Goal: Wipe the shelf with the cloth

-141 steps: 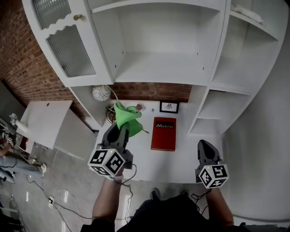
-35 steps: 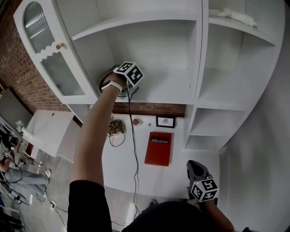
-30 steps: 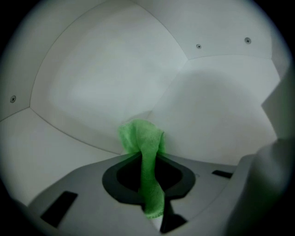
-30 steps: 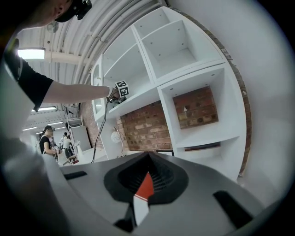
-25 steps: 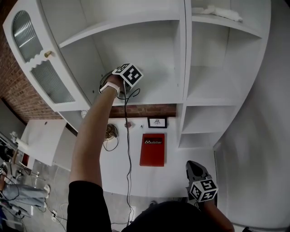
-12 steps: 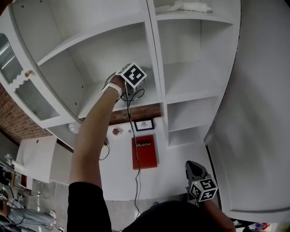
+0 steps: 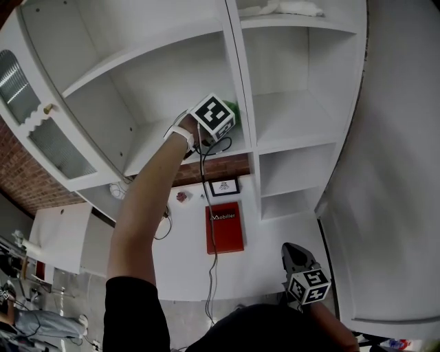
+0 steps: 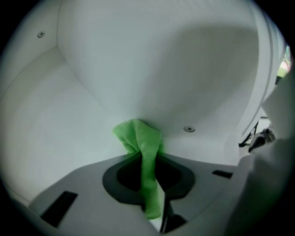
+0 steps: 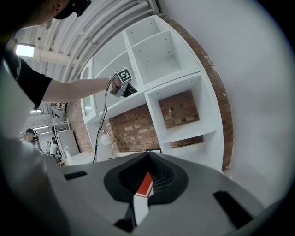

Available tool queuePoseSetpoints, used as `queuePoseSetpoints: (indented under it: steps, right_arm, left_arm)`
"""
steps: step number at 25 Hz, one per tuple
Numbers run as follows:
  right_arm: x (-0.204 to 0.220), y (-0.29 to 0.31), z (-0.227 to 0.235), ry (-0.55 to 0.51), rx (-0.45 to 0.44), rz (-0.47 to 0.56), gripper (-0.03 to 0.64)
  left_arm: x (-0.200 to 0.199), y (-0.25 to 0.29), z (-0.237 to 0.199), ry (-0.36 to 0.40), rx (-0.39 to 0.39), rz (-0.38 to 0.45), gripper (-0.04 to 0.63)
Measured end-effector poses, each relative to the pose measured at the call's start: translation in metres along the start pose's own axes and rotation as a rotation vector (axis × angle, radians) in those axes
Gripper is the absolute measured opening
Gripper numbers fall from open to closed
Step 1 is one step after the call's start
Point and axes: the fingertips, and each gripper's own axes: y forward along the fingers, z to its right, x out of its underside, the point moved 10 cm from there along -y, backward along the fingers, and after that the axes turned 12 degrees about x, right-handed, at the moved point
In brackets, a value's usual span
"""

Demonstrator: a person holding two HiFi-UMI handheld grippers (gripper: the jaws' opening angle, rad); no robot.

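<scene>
My left gripper [image 8: 148, 156] has its jaws shut tight on the green cloth [image 8: 142, 144]. A strip of it runs back between them, and a bunched fold sticks out past the tips. That fold is pressed where the shelf [image 8: 55, 124] meets the white panel behind it, just left of a small screw [image 8: 188, 129].

From the head view, the left gripper [image 7: 218, 122] is up at arm's length at the right end of the left compartment. It is right beside the upright divider [image 7: 240, 75], and a bit of the cloth [image 7: 232, 108] peeks out past the marker cube. The shelf board [image 7: 161, 141] runs away to the left, towards the glass cabinet door [image 7: 27, 117]. A black cable [image 7: 210, 206] hangs down from the gripper.

My right gripper [image 9: 147, 159] has its jaws closed to a thin slit with nothing gripped (only a red and white sliver shows through it). It sits low and near me at the right [image 7: 294, 253], well apart from the shelf, over the near edge of the white tabletop [image 7: 185, 268].

On that tabletop lies a red book [image 7: 225, 227], with a small framed picture [image 7: 223, 187] just beyond it against the brick wall [image 7: 206, 170]. Something white and crumpled [image 7: 282, 8] lies on the top shelf on the right.
</scene>
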Motion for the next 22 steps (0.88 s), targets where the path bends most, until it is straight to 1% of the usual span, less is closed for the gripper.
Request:
queuePoseSetpoints:
  steps: [2, 6, 9, 11, 13, 15, 17, 19, 22]
  right_arm:
    - [-0.001, 0.006, -0.003, -0.01, -0.022, -0.005, 0.0]
    - [-0.003, 0.02, -0.014, -0.033, -0.085, -0.022, 0.0]
    - [-0.005, 0.03, -0.027, -0.058, -0.148, -0.03, 0.0]
    - [-0.007, 0.037, -0.036, -0.074, -0.188, -0.035, 0.0]
    - [-0.007, 0.043, -0.042, -0.083, -0.223, -0.043, 0.0]
    - [-0.008, 0.048, -0.047, -0.089, -0.253, -0.05, 0.0]
    - [-0.008, 0.053, -0.05, -0.095, -0.278, -0.053, 0.0]
    - [-0.008, 0.055, -0.052, -0.1, -0.298, -0.057, 0.0]
    - [-0.007, 0.057, -0.053, -0.102, -0.319, -0.069, 0.0]
  left_arm:
    - [0.009, -0.009, -0.002, -0.015, -0.011, 0.007, 0.061]
    - [0.037, -0.043, -0.013, -0.065, -0.072, 0.016, 0.061]
    - [0.069, -0.073, -0.026, -0.14, -0.113, 0.021, 0.061]
    - [0.093, -0.092, -0.037, -0.194, -0.164, -0.002, 0.061]
    - [0.116, -0.111, -0.048, -0.223, -0.262, -0.074, 0.061]
    - [0.137, -0.124, -0.056, -0.229, -0.384, -0.195, 0.061]
    - [0.157, -0.129, -0.061, -0.229, -0.479, -0.326, 0.061]
    - [0.171, -0.125, -0.062, -0.237, -0.525, -0.416, 0.061]
    - [0.183, -0.112, -0.06, -0.261, -0.541, -0.497, 0.06]
